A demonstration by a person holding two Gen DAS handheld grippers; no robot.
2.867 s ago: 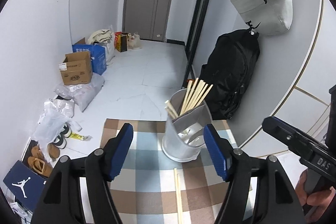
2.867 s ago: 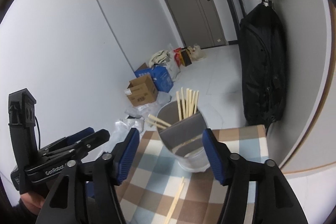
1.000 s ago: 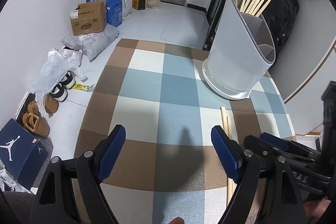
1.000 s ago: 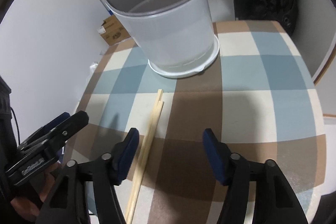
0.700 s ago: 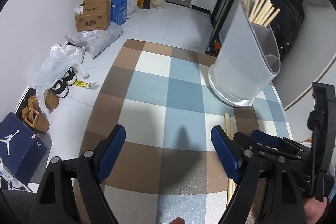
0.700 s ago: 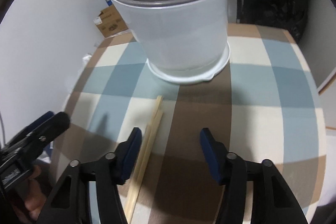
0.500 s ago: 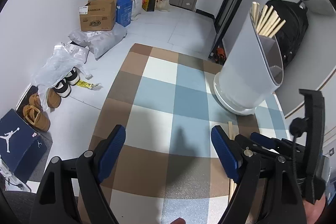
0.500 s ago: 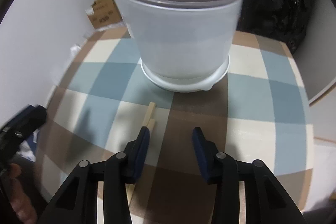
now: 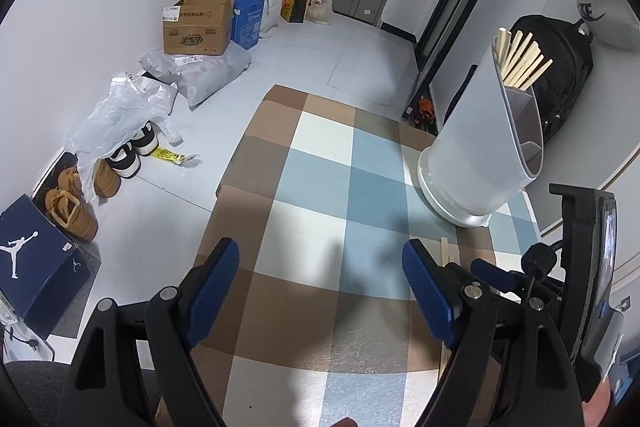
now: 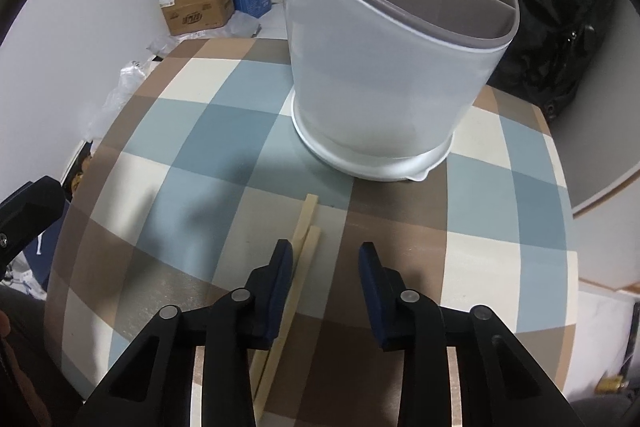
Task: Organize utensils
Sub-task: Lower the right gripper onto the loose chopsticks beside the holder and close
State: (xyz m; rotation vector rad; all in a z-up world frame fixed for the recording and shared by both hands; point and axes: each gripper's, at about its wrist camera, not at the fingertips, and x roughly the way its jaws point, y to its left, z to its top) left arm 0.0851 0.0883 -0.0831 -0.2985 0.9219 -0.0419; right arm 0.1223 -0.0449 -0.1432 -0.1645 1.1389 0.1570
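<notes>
Low over the checked tablecloth (image 10: pixel 224 131), the right gripper (image 10: pixel 324 267) sits with its blue-padded jaws partly apart and nothing between them; the left pad lies over the pair of loose chopsticks (image 10: pixel 307 223) and may be touching them, though contact cannot be confirmed. Those two chopsticks lie flat and side by side on the cloth, just in front of the white utensil holder (image 10: pixel 384 95), their far ends close to its base but not touching it. The holder stands upright on the cloth, its inside split by grey dividers, and a bundle of stored chopsticks (image 9: pixel 520 63) pokes out of its rear compartment. From the left wrist camera, the left gripper (image 9: pixel 320 279) hangs to the left of the holder with its jaws wide apart and empty above bare cloth; the loose chopsticks (image 9: pixel 445 251) show only as short tips beside its right finger, between that finger and the holder's base. The body of the right gripper (image 9: pixel 560 291) fills the lower right corner there, nearer than the holder. Well beyond the holder, on the floor, sit a cardboard box (image 9: pixel 198 25), plastic bags (image 9: pixel 120 111), tan shoes (image 9: pixel 76 199) and a dark shoebox (image 9: pixel 36 263), and a black backpack (image 9: pixel 568 67) rests against the wall just behind the holder.
</notes>
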